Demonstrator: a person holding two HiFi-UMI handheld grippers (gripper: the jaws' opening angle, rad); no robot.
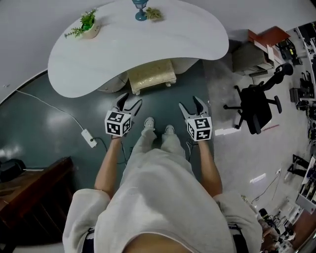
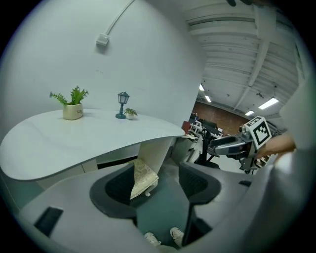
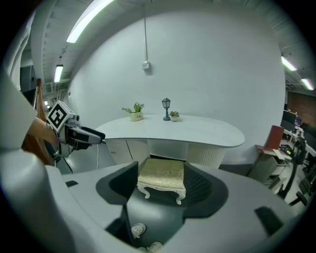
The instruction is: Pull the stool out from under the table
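Note:
A small stool (image 1: 152,75) with a pale gold cushion and white curved legs stands half under the white kidney-shaped table (image 1: 163,42), its front part showing. My left gripper (image 1: 131,100) and right gripper (image 1: 190,103) hover over the dark floor short of the stool, both open and empty, a body's width apart. In the right gripper view the stool (image 3: 162,174) sits framed between my jaws but well beyond them. From the left gripper view only the stool's (image 2: 143,177) corner shows beside the table's pedestal.
On the table stand a potted plant (image 1: 86,23) and a small blue lamp (image 1: 140,10). A black office chair (image 1: 256,106) is at the right, a white power strip (image 1: 89,138) with its cable on the floor at the left, and dark wooden furniture (image 1: 29,192) at the lower left.

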